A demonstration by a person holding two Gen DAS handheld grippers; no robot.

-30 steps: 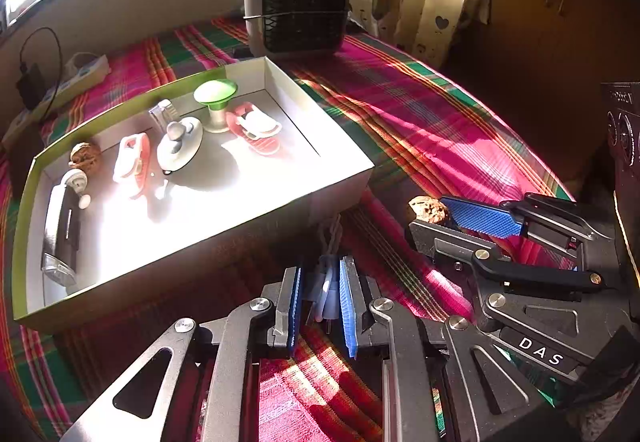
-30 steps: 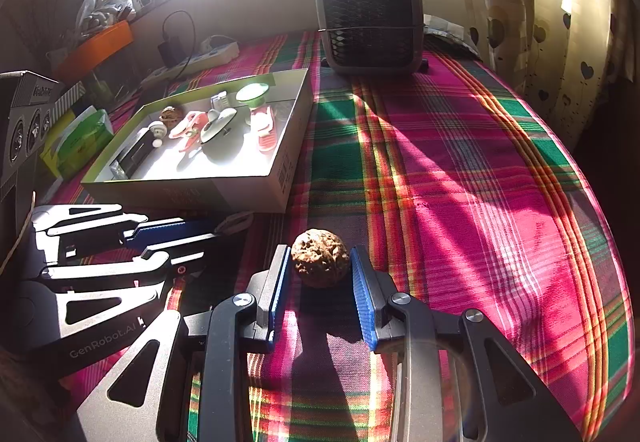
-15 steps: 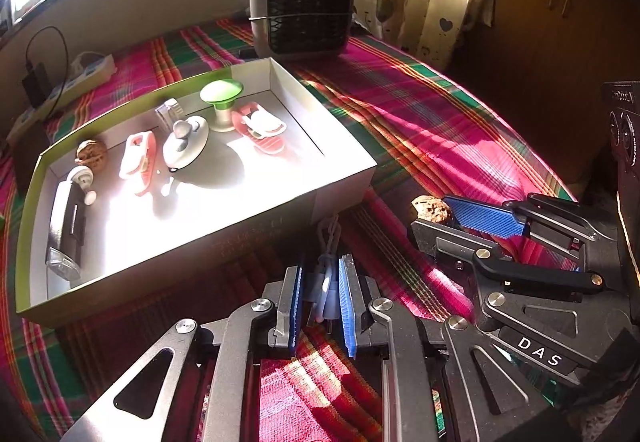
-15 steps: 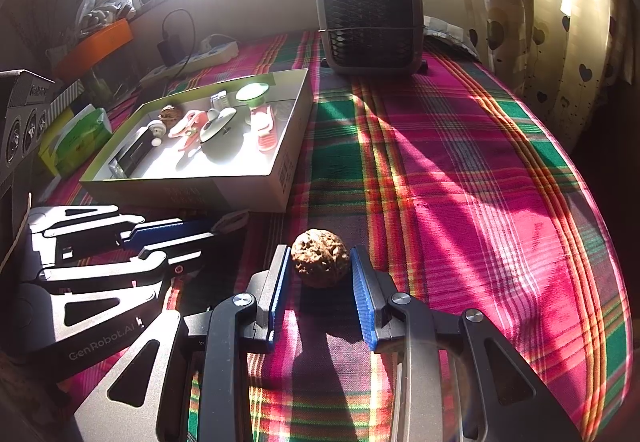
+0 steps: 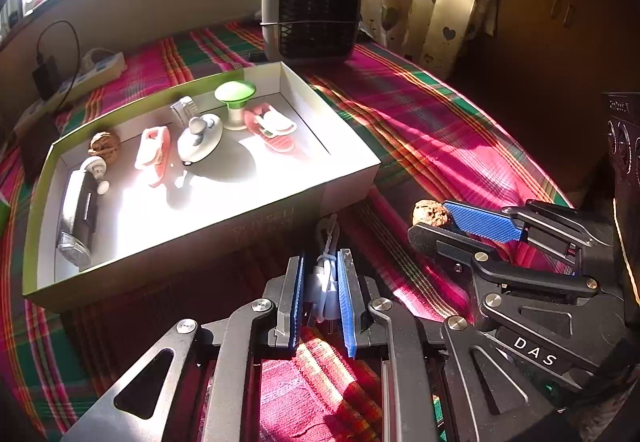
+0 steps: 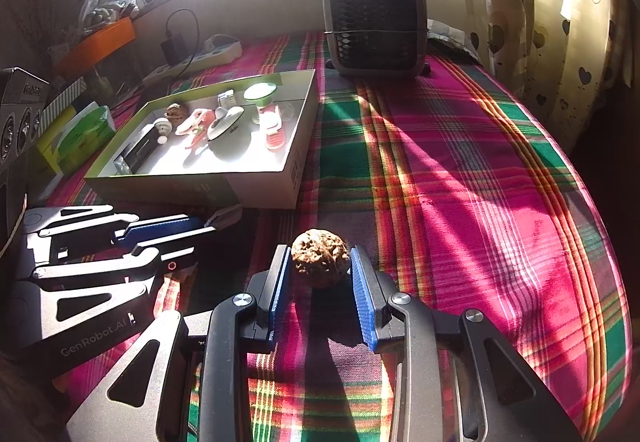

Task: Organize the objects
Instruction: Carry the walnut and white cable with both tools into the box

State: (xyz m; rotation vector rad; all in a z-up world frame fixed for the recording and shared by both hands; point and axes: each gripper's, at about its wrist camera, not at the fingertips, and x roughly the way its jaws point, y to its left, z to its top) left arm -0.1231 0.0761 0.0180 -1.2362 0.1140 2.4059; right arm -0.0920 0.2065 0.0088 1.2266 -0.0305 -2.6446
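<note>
Down low on the plaid cloth (image 6: 460,170), the right tool (image 6: 320,266) pinches a walnut (image 6: 319,257) between its blue pads. Beside it, the left tool (image 5: 322,278) is pressed together on a small white plug with a bundled cord (image 5: 326,262), just in front of the open box (image 5: 352,178) of small items.

A grey fan heater (image 6: 376,27) stands on the plaid cloth (image 6: 480,170).
</note>
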